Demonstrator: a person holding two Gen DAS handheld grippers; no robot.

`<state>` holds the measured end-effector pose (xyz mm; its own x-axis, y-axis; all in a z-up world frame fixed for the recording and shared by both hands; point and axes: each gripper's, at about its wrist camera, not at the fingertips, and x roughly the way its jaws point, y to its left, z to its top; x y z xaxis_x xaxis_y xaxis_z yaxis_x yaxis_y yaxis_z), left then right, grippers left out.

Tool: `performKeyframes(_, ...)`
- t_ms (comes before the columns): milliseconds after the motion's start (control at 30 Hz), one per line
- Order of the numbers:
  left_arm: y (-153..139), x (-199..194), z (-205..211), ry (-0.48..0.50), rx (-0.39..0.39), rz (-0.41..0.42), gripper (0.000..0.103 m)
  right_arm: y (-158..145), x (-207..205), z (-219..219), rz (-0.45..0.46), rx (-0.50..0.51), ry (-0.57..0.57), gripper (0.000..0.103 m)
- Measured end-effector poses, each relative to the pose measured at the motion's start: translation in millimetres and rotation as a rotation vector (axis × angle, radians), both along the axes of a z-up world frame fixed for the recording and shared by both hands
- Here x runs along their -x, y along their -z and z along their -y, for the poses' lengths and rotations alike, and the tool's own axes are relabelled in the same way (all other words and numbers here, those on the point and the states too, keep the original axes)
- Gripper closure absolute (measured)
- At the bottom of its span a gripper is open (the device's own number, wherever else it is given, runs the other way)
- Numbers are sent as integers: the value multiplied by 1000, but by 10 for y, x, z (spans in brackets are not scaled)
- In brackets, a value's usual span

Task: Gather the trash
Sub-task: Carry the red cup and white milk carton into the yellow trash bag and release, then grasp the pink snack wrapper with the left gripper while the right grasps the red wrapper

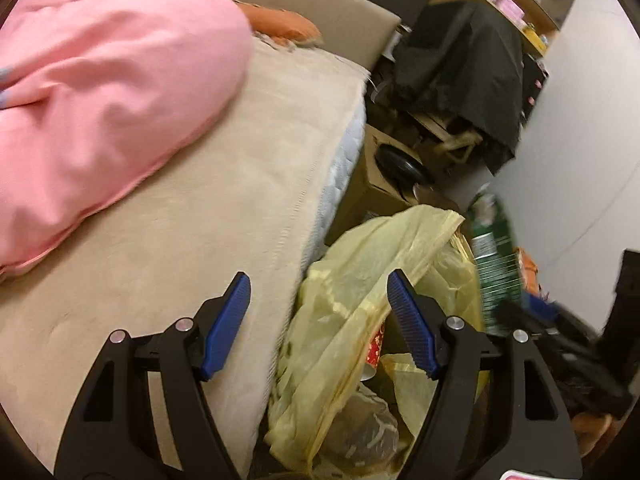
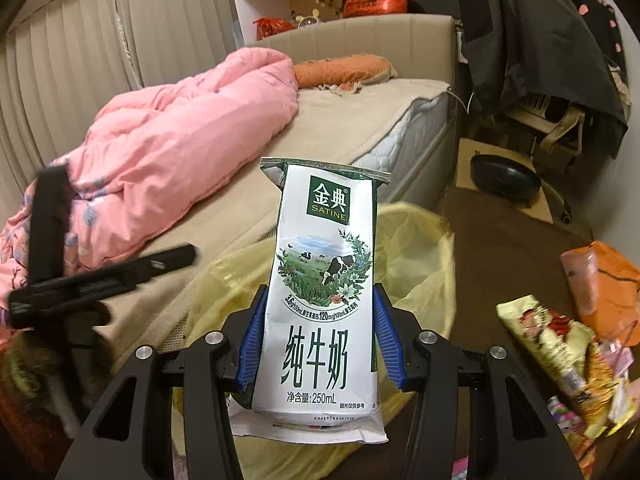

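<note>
Right fingers: the right gripper (image 2: 318, 334) pinches a white-and-green paper milk carton (image 2: 324, 300), blue ribbed pads pressed on its two narrow sides at its lower half.
Carton: upright between the pads, top fold standing above the fingertips, its bottom flap splayed below them.
Handling: judged light and probably empty; thin card walls will dent under a hard squeeze, and the glossy print may slip. The side hold low on the body looks sound.
Left fingers: the left gripper (image 1: 320, 322) is spread wide with nothing between its blue pads.
Beyond the fingers: a thin yellow plastic bin liner (image 1: 360, 280) gapes just ahead of both grippers, already holding wrappers.
Further out: the beige bed (image 1: 180, 260) beside the liner, more crumpled wrappers (image 2: 560, 352) right of the right fingers.
</note>
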<state>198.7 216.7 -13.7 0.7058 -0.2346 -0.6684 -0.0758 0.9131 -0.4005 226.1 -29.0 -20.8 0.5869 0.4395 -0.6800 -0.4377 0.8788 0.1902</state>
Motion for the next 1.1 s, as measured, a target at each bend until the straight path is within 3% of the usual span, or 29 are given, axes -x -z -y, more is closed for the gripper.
performKeyframes(200,-67,289,8,-33,-7,31,36,264,-196,-175,-83,53,-21,55)
performKeyframes(333,-63,374,126,-12,-42,38,36,143,-128,-72,-46,-18,-16,54)
performKeyframes(467,-30,436,236,9,-29,33,36,-56,-59,107,-1,-21,-3,54)
performKeyframes(700,43,455,553,40,-24,15,36,-260,116,625,75,54,68,54)
performKeyframes(867,-16,478,998,95,-56,24,36,-295,306,1100,118,122,147,54)
performKeyframes(1100,-143,490,1646,151,-110,51,36,-223,582,1801,115,155,238,54)
